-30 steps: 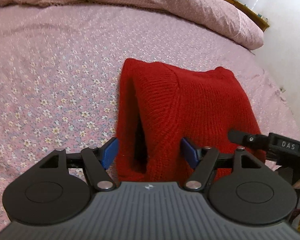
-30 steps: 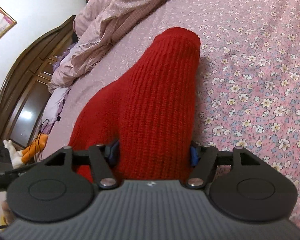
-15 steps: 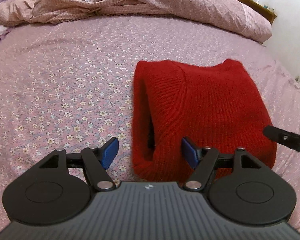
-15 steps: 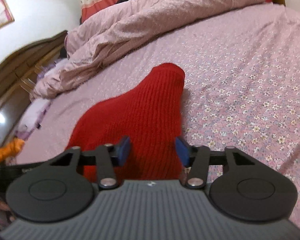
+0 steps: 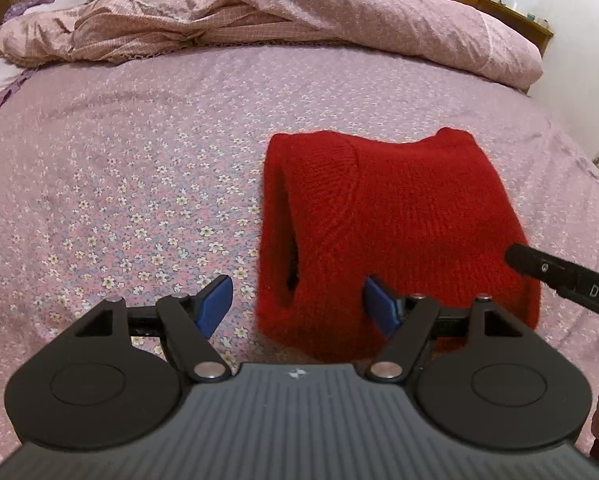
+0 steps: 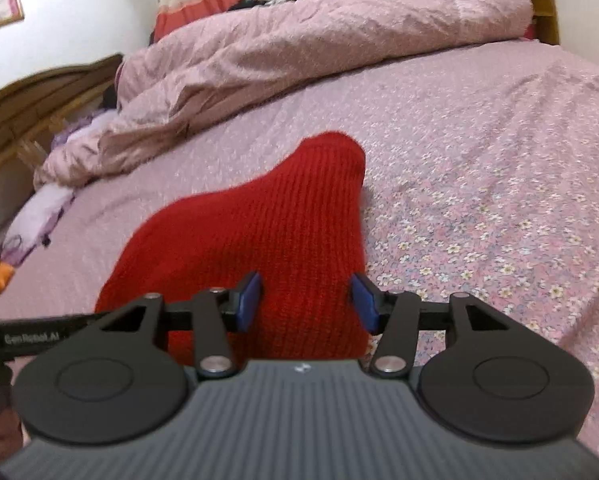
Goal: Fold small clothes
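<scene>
From my left wrist camera I see one red knit sweater [image 5: 399, 224] folded on the floral bedsheet [image 5: 119, 200], and my left gripper [image 5: 297, 304] hangs open above its near edge, holding nothing. It looks soft, light and floppy; I'd pinch a doubled edge. From the right wrist camera, my right gripper [image 6: 305, 300], jaws just widening, stands clear of the same sweater.

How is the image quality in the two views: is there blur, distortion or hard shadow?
Left wrist view: mostly sharp, the red knit sweater shows its stitches; the fisheye bends the floral bedsheet at the edges. Right wrist view: softer, with slight blur on the sweater and the rumpled quilt; same fisheye curving. Both: even indoor light, no glare, only faint shadows.
</scene>
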Demonstrator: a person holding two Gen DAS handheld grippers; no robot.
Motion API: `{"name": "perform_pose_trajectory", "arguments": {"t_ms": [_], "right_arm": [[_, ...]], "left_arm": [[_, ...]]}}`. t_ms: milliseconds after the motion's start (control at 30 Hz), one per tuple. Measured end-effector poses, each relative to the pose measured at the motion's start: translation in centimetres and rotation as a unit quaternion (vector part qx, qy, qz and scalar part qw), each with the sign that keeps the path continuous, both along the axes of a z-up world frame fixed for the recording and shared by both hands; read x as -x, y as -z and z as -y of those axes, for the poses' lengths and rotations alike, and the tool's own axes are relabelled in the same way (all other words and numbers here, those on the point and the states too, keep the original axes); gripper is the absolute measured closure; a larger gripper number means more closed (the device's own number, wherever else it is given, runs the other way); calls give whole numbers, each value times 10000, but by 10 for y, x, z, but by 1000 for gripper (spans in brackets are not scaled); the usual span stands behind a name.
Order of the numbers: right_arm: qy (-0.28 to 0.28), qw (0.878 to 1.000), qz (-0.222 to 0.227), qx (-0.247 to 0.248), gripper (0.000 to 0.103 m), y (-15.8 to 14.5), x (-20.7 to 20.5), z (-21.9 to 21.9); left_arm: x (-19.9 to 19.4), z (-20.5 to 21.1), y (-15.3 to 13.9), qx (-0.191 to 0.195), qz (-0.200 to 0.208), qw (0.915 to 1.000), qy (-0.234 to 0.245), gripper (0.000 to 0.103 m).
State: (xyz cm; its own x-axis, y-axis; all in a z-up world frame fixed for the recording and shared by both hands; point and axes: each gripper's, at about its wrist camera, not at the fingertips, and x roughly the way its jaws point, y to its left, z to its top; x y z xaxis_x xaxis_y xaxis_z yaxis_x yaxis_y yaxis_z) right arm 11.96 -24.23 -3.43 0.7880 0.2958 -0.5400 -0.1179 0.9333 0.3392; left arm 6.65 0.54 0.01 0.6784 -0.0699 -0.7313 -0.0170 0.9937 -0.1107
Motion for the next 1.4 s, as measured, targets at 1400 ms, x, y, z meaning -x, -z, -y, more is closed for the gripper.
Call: {"name": "perform_pose_trajectory", "arguments": {"t_ms": [1400], "right_arm": [[120, 9976, -617, 277, 22, 12, 38, -15]], "left_arm": [[7, 33, 21, -480, -700, 9963, 104, 1]]}}
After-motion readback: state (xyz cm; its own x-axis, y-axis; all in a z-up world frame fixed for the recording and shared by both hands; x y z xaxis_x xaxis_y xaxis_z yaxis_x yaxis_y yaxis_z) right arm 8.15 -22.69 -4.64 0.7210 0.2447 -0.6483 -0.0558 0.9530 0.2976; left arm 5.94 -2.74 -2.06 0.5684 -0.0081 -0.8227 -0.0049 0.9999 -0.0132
